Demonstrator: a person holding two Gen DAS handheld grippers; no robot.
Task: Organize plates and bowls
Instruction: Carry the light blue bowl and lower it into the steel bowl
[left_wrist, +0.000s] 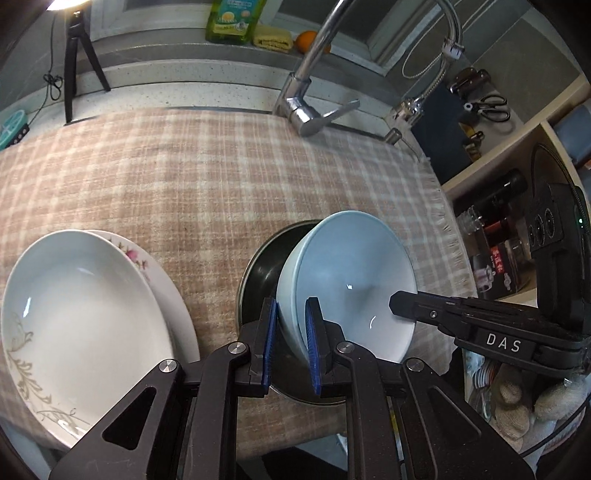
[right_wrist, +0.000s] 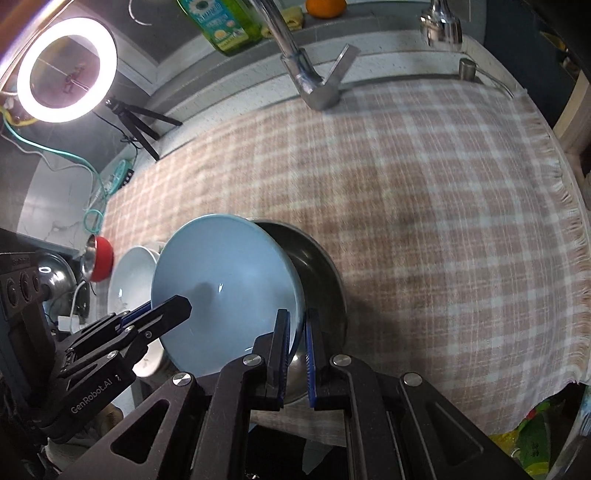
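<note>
Now blue bowl (left_wrist: 354, 273) tilted in dark pan (left_wrist: 264, 273), both claws on rim.

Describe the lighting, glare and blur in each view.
Left wrist: sharp, fisheye-bent edges, small glints on the blue bowl and white plate. Right wrist: ring light blown out at upper left, checked cloth smeared by motion blur.

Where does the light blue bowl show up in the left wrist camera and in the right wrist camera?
Left wrist: light blue bowl lower centre-right, tilted over the dark pan, its rim between the left gripper fingers.
Right wrist: lower centre-left, rim between the right gripper fingers.
Shared landmark: the chrome faucet at the top.
</note>
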